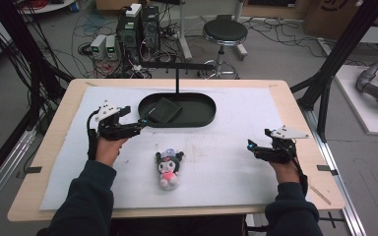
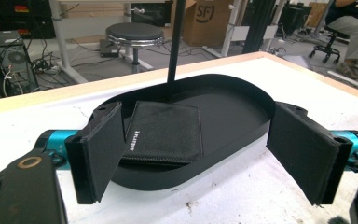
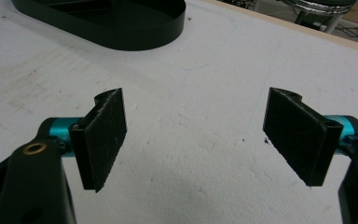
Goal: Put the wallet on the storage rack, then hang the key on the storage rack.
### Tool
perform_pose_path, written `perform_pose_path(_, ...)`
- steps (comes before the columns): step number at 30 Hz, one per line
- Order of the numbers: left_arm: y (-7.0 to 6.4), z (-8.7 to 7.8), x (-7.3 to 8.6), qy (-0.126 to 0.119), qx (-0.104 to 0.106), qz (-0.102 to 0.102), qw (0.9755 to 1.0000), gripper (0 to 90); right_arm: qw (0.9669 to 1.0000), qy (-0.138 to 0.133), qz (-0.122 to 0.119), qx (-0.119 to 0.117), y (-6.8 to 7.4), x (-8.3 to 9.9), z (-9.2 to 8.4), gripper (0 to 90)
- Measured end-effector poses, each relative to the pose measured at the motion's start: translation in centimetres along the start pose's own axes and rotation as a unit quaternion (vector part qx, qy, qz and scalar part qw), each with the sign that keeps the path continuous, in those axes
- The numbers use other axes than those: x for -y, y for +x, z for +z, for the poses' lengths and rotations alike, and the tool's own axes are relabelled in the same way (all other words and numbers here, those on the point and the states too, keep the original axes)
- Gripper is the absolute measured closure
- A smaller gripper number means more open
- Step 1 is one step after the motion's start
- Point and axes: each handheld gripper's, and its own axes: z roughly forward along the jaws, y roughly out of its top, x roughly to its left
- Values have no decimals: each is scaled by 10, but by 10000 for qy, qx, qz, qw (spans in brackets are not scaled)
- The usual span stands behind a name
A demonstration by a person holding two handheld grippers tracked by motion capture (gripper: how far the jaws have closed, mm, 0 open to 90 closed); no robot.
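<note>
Hovering at the left end of the tray (image 1: 204, 119), the left hand-held gripper (image 1: 139, 125) stands released, its jaws spread wide with nothing between the pads. In the left gripper view the wallet (image 2: 165, 133) lies just ahead of the left hand-held gripper (image 2: 200, 154), inside the tray (image 2: 251, 100) and partly behind the pad at frame left. It sits flat on the tray floor, apart from the pads. Its long axis runs away from the camera toward the upper middle of the frame, tilted a little to the right; in the high view the wallet (image 1: 165, 110) lies in the left half of the tray, upper centre of the frame.

The left hand is clearly the nearer one. The right hand-held gripper (image 1: 250, 145) rests at the right of the frame, well apart from the tray, also released, over bare white cover on the bench (image 1: 295, 105).

The wallet is black, flat and rectangular, folded shut, with a grainy surface, stitched edges and a small pale logo near its left edge in the left gripper view. A thin black post (image 2: 175, 46) rises behind it. A plush toy (image 1: 169, 167) lies on the cover, lower centre of the high view, between the two hands
</note>
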Motion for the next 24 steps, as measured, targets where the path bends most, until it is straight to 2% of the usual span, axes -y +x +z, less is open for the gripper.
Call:
perform_pose_path(8, 6, -8, 5, 73, -137, -100, 9998, 193, 10000, 1, 2, 16, 0, 0, 1, 217)
perform_pose_path(18, 0, -14, 7, 192, -17, -198, 9996, 195, 10000, 5, 21, 39, 0, 0, 1, 218)
perform_pose_path(24, -8, -18, 16, 285, 142, -314, 9990, 200, 10000, 13, 29, 25, 1, 0, 0, 218)
